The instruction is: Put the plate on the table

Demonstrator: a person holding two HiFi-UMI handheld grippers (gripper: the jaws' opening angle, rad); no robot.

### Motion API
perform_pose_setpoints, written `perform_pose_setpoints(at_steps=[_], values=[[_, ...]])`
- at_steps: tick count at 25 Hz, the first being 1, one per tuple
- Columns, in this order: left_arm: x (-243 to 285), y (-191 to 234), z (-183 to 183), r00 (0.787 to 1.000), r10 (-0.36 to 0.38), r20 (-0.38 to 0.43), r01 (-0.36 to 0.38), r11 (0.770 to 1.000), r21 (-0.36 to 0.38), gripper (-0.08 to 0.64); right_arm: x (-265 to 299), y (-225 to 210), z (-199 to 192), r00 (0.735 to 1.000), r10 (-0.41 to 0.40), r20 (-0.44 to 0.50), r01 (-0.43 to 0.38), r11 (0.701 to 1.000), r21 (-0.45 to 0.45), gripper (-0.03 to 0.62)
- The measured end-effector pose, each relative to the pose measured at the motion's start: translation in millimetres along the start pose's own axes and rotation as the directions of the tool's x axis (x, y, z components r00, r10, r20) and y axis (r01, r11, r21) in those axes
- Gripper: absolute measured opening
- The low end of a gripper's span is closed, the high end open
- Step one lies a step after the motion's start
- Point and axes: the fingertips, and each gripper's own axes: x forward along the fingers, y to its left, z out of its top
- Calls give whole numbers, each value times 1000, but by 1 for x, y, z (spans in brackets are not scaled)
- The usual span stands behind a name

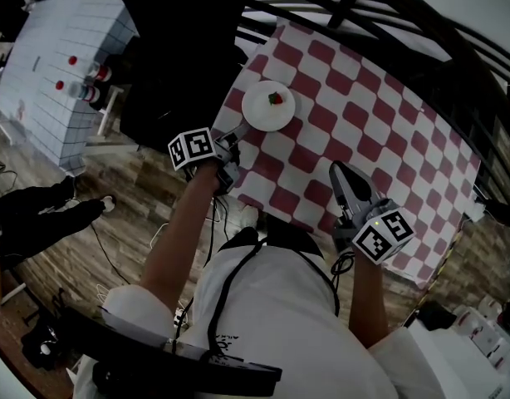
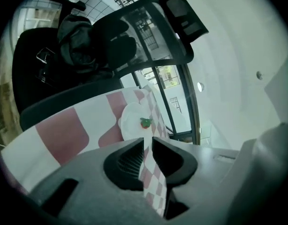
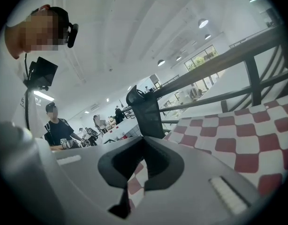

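A white plate (image 1: 262,113) rests flat on the red-and-white checked table (image 1: 363,131), close to its left edge, with a small red and green item (image 1: 276,98) on it. My left gripper (image 1: 237,133) is just short of the plate's near rim, its tips pointing at it. In the left gripper view the plate (image 2: 131,124) lies beyond the left gripper (image 2: 147,142), whose jaws stand a narrow slit apart with only tablecloth showing between them. My right gripper (image 1: 338,171) hovers over the table's near right part, jaws meeting and empty; in its own view the right gripper (image 3: 143,142) shows the same.
A black office chair (image 1: 180,48) stands against the table's left edge, right behind the plate. Dark metal railings (image 1: 388,7) run along the far side. A tiled counter (image 1: 47,65) and wooden floor (image 1: 130,198) lie to the left. People stand far off in the right gripper view.
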Motion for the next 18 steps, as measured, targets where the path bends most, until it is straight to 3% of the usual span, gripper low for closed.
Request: perform_pose_setpoints(at_steps=[4,8,18], values=[[-22,-23,-9,1000,-29,4,29,998,64,8,-10,11,-6,1000,-8,17,8,1000,4,9],[-47,-46,-21,998,-57,2,56,989,134,6,-22,26,-10,1000,-12,27,13,1000,-9,9],[-118,-103,-59,992,-127,11,117,942,315,6,-56,62,-22,997,-19,72,22,999,-41,9]])
